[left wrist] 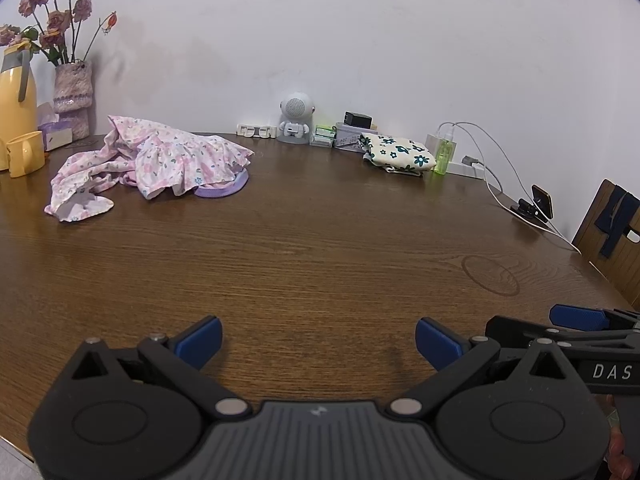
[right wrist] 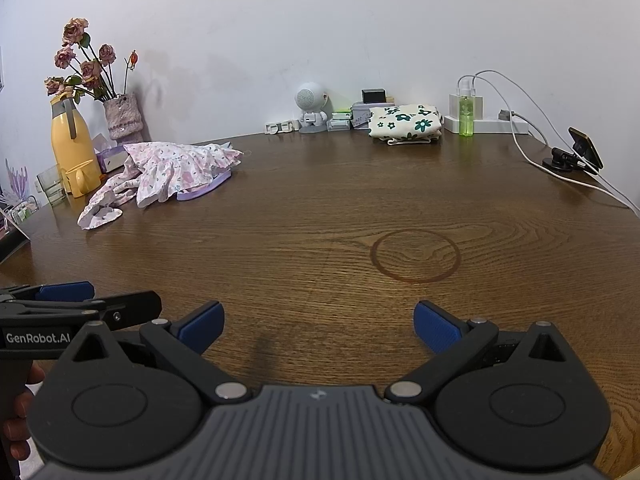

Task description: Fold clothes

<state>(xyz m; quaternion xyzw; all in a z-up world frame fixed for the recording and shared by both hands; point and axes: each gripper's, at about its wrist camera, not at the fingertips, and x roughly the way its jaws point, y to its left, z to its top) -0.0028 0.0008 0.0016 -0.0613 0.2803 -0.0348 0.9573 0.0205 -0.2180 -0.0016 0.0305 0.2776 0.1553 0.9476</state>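
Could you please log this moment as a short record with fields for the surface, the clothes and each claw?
surface: wooden table
unfolded: pink floral garment, crumpled, far left
folded: green-flowered cloth, by the wall
left claw: open, empty, above the table
right claw: open, empty, above the table

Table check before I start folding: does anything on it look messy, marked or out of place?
The pink floral garment lies crumpled in a heap at the far left, unlike the neatly folded green-flowered cloth by the wall. A ring-shaped stain marks the wooden table. Nothing spilled.
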